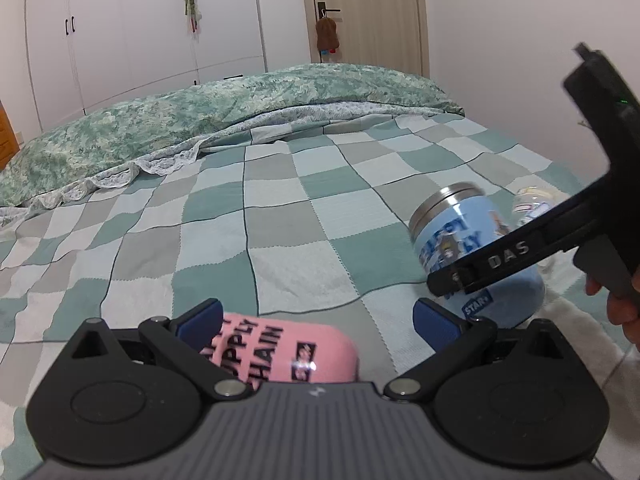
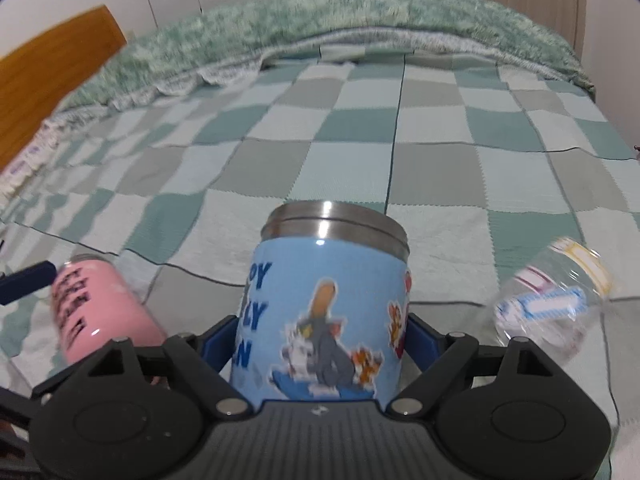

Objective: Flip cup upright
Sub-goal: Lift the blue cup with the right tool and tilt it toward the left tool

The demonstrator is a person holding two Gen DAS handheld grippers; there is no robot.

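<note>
A blue cartoon-printed cup [image 2: 324,316] with a steel rim sits between the pads of my right gripper [image 2: 320,340], which is shut on its sides; the rim points away, tilted up. It also shows in the left wrist view [image 1: 476,256], with the right gripper [image 1: 452,284] across it. A pink cup [image 1: 280,352] lies on its side on the checked bedspread [image 1: 280,208], between the wide-open fingers of my left gripper [image 1: 320,324], closer to the left finger. The pink cup also shows in the right wrist view [image 2: 96,320].
A clear plastic cup [image 2: 556,300] lies on its side to the right of the blue cup. A rolled green duvet [image 1: 200,120] runs along the far side of the bed. Wardrobes [image 1: 140,32] and a door [image 1: 360,12] stand behind.
</note>
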